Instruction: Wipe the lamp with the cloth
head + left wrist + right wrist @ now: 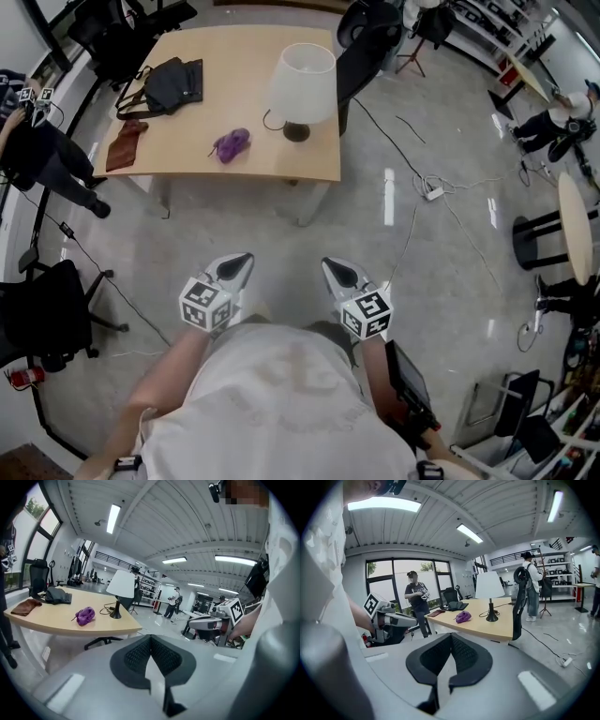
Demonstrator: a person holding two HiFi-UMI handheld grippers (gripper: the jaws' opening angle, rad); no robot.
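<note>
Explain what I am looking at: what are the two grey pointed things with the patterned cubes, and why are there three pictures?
There is no robot here. A person stands on the floor with a hand-held tool in each hand: the left tongs and the right tongs. The patterned cubes are part of those tools. The head view comes from a camera on the person's head, looking down. The left and right gripper views come from a camera riding on each tool, looking along its jaws. Both pairs of jaws are shut and hold nothing. Ahead is a wooden table with a white-shaded lamp, a crumpled purple cloth, a black bag and a reddish-brown cloth. The tongs are short of the table and touch nothing on it.
</note>
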